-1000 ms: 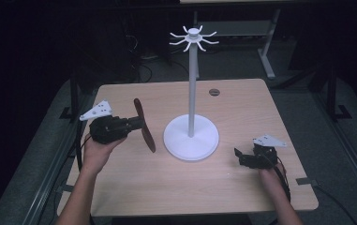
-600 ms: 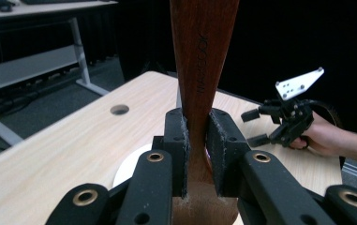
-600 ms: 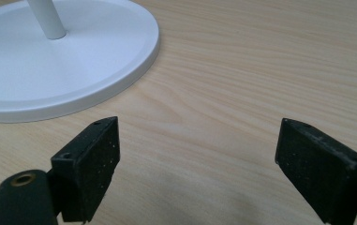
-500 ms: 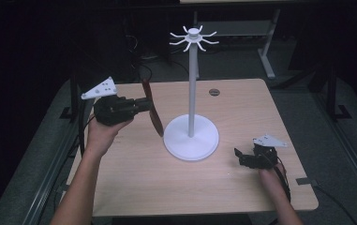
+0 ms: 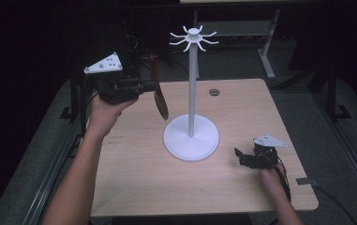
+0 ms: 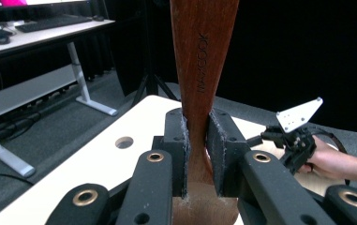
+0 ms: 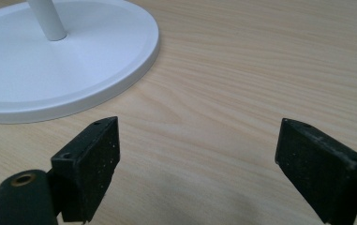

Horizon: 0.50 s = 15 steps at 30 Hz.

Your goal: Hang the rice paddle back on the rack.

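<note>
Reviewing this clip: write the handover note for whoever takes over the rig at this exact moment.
Left gripper: shut on the wooden utensil, held in the air left of the white hook stand, broad end hanging down.
Right gripper: open, holding nothing, low over the table right of the stand's base.
Done: utensil lifted off the table.
Left: probably hang it on one of the hooks at the top of the stand; none carries anything yet.

A light wooden desk [image 5: 134,183] is seen, with a round cable hole [image 5: 214,92] near its far edge. A white hook stand [image 5: 191,138] is set on its round base near the middle. The right claw [image 5: 240,156] is rested on the desk just beside that base.
</note>
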Tool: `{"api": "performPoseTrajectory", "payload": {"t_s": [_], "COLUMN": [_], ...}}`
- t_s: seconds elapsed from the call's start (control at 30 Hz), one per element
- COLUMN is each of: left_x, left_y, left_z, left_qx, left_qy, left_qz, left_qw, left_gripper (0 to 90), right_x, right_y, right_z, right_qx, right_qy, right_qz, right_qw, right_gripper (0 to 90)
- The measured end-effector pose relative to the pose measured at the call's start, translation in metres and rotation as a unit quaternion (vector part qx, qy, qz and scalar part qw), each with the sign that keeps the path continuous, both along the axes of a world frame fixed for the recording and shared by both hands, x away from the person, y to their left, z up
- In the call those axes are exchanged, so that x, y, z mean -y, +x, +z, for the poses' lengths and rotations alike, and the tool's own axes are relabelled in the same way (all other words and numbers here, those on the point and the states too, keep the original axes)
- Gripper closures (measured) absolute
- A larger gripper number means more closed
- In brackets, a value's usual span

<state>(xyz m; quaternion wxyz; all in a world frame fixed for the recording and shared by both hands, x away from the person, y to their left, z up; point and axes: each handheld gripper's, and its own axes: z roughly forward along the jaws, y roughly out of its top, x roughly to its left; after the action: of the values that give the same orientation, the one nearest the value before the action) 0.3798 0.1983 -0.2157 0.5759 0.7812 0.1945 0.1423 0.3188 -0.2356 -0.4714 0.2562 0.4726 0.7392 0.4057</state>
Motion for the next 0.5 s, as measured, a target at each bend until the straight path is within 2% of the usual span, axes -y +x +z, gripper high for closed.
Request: {"api": "performPoseTrajectory", "payload": {"t_s": [0.07,0.27,0.5], "left_x": [0.005,0.016,0.027], "left_y": [0.004,0.011,0.017], "left_z": [0.009,0.024,0.030], "left_qx": [0.004,0.010,0.009], "left_qy": [0.003,0.009,0.012], "left_qz": [-0.004,-0.012,-0.016], "left_qw": [1.0000,0.9998,0.9998], "left_gripper": [78.0,78.1,78.0], "right_x": [0.000,0.000,0.001], "right_y": [0.000,0.000,0.000], "right_z": [0.000,0.000,0.000], "right_qx": [-0.002,-0.001,0.000], "right_qy": [0.001,0.001,0.000], "right_qz": [-0.001,0.000,0.000], "right_qw": [1.0000,1.0000,1.0000], "right_gripper": [13.6,13.7,13.6]}}
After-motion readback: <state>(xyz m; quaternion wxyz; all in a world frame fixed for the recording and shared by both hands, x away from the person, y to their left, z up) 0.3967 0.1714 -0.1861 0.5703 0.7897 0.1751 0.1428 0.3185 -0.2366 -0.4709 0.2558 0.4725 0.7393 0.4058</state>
